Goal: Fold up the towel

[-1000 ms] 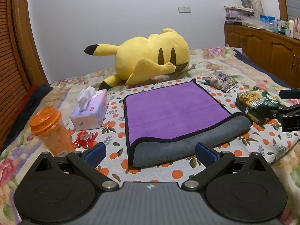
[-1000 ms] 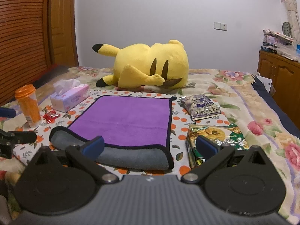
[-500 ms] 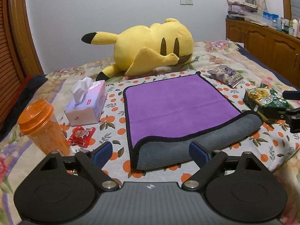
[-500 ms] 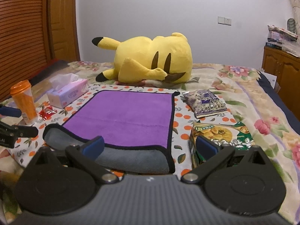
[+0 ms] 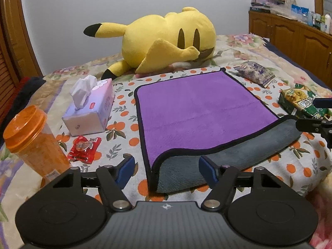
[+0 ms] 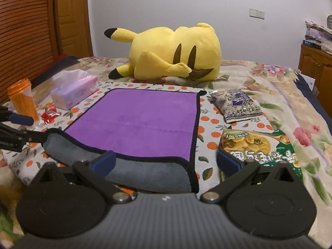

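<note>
A purple towel [image 5: 199, 112] with a black hem lies flat on the bed; its near edge curls up and shows the grey underside [image 5: 224, 161]. It also shows in the right wrist view [image 6: 141, 122]. My left gripper [image 5: 167, 170] is open, its blue pads astride the towel's near left corner. My right gripper [image 6: 166, 164] is open, astride the towel's near right corner. The right gripper also shows at the right edge of the left wrist view [image 5: 317, 118]. The left gripper shows at the left edge of the right wrist view [image 6: 18, 128].
A yellow plush toy [image 5: 166, 39] lies behind the towel. A tissue box [image 5: 91, 108], an orange bottle [image 5: 31, 139] and a red wrapper [image 5: 85, 147] lie left. A purple snack packet [image 6: 236, 105] and a green snack bag [image 6: 261, 147] lie right. Wooden cabinets [image 5: 294, 33] stand far right.
Both grippers have moved forward and down toward the towel's near corners. Their jaws stay open. The towel has not moved.
</note>
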A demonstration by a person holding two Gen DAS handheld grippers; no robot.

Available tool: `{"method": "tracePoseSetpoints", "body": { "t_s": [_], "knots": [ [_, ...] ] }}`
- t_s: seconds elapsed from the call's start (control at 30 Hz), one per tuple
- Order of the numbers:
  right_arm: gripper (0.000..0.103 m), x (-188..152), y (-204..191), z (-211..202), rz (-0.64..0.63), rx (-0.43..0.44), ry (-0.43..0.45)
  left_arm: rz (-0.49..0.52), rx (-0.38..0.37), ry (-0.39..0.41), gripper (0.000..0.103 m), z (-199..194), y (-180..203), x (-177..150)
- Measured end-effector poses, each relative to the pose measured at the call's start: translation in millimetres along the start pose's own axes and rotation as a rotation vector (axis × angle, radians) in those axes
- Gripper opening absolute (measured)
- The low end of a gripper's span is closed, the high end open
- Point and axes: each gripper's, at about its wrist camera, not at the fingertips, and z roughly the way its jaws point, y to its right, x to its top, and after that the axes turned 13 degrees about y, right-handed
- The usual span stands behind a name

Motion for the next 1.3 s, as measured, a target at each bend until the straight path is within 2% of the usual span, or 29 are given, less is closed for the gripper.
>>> {"method": "tracePoseSetpoints", "body": {
  "t_s": [0.47,0.77,0.83,0.87,1.07,1.3],
  "knots": [
    [0.103,-12,8,24,0.012,0.002,-0.063,-0.012,-0.041,-0.068,0.067,31,-8,-7],
    [0.102,-19,11,36,0.032,0.015,-0.109,-0.045,-0.063,-0.106,0.052,38,-11,-12],
    [0.094,-20,12,39,0.041,0.024,-0.123,-0.054,-0.071,-0.115,0.047,39,-11,-12],
    [0.085,-21,12,40,0.044,0.027,-0.129,-0.054,-0.073,-0.117,0.047,39,-10,-13],
    [0.084,-23,17,44,0.065,0.038,-0.16,-0.031,-0.077,-0.131,0.044,40,-6,-15],
    [0.07,-19,18,43,0.083,0.082,-0.183,-0.029,-0.08,-0.133,0.037,40,-6,-16]
  ]
}}
